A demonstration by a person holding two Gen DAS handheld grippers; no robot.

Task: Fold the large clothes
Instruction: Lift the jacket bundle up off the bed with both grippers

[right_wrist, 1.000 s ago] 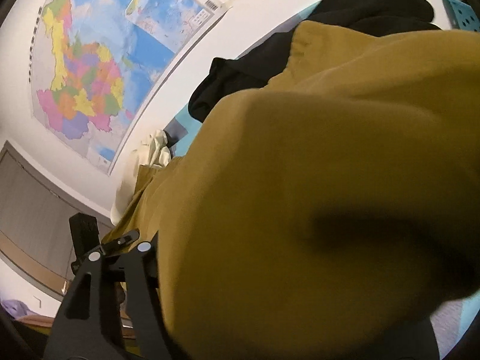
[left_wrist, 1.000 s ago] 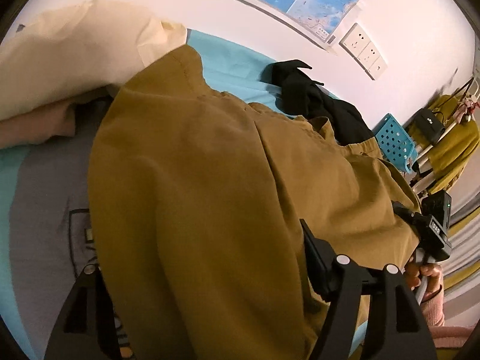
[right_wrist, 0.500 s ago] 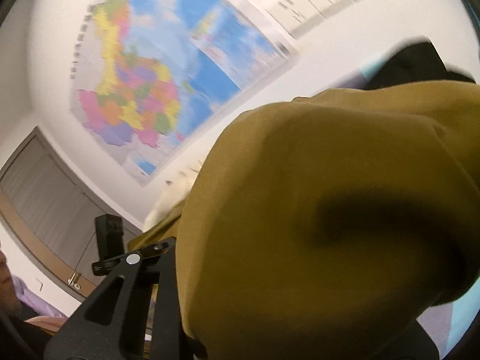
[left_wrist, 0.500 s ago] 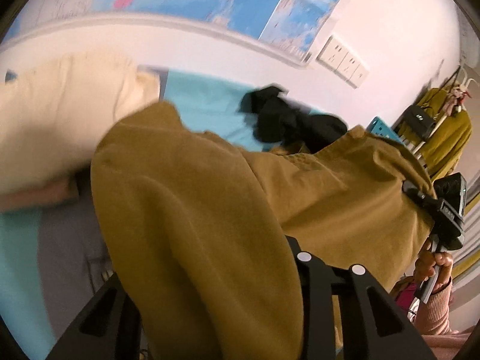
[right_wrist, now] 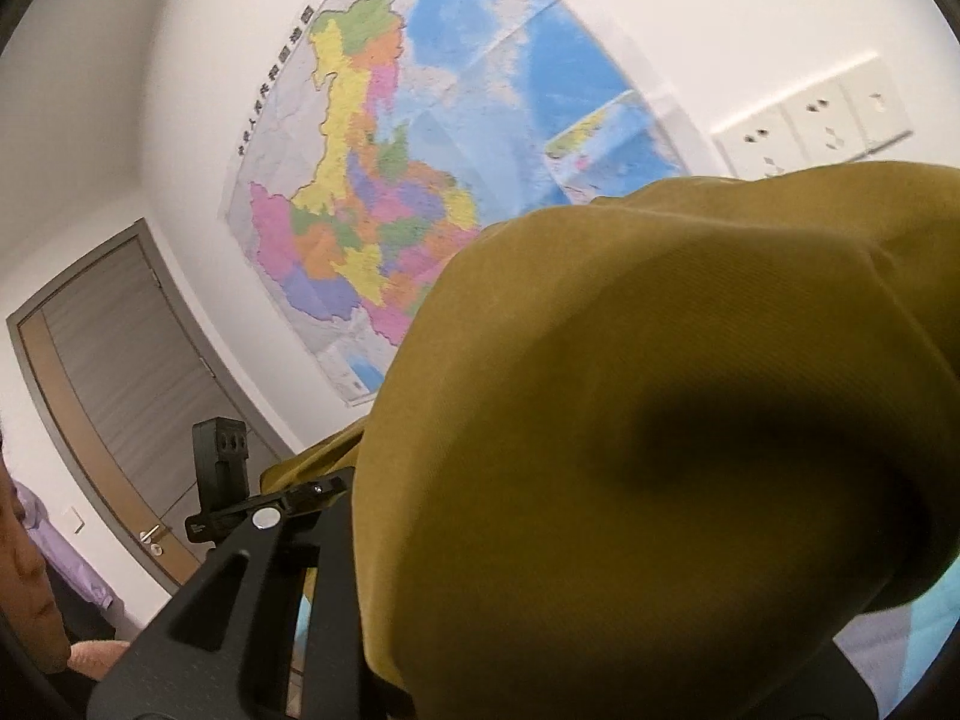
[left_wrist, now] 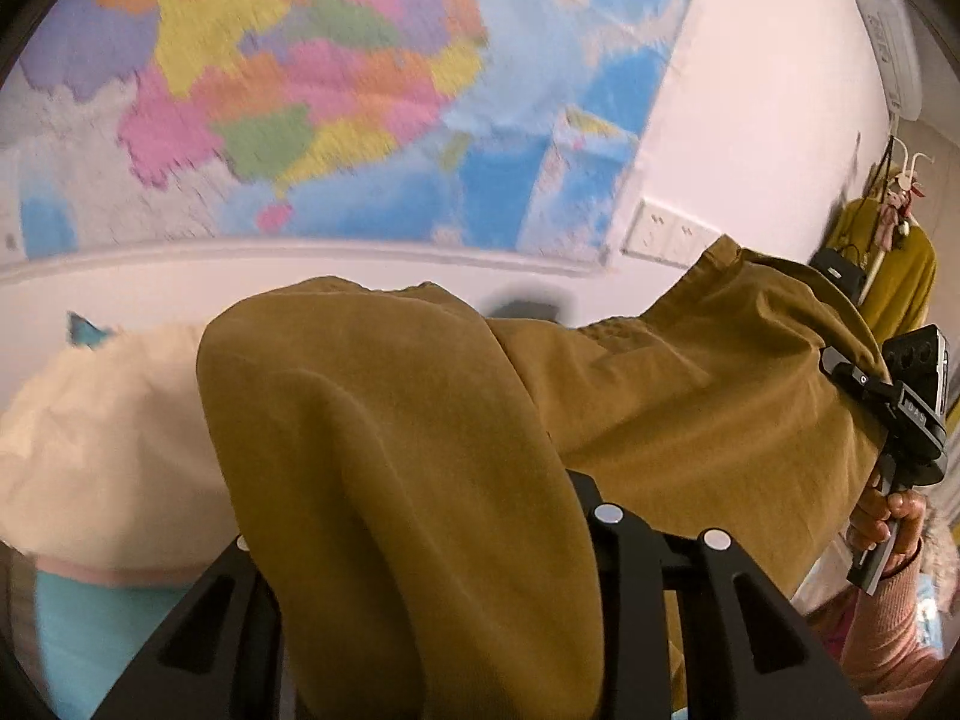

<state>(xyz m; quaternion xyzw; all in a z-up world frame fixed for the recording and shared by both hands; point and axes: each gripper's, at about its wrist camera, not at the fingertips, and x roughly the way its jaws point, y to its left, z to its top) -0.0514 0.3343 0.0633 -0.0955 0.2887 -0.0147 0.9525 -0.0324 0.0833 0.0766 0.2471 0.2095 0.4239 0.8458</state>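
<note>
A large mustard-brown garment (left_wrist: 420, 450) hangs lifted in the air between both grippers. My left gripper (left_wrist: 432, 546) is shut on one edge of it; the cloth drapes over and between its black fingers (left_wrist: 624, 546). My right gripper (right_wrist: 540, 540) is shut on the other edge of the garment (right_wrist: 660, 420), which fills most of the right wrist view and hides its right finger. The right gripper also shows in the left wrist view (left_wrist: 900, 420), held by a hand at the cloth's far end. The left gripper shows in the right wrist view (right_wrist: 219, 480).
A cream pillow (left_wrist: 102, 450) lies on the teal bed sheet (left_wrist: 90, 630) at lower left. A coloured wall map (left_wrist: 300, 90) and wall sockets (left_wrist: 666, 234) are behind. A coat rack with a mustard jacket (left_wrist: 894, 276) stands at right. A grey door (right_wrist: 120, 372) is at left.
Both grippers have lifted the garment up off the bed and tilted upward. The views have swung from the bed to the wall map.
</note>
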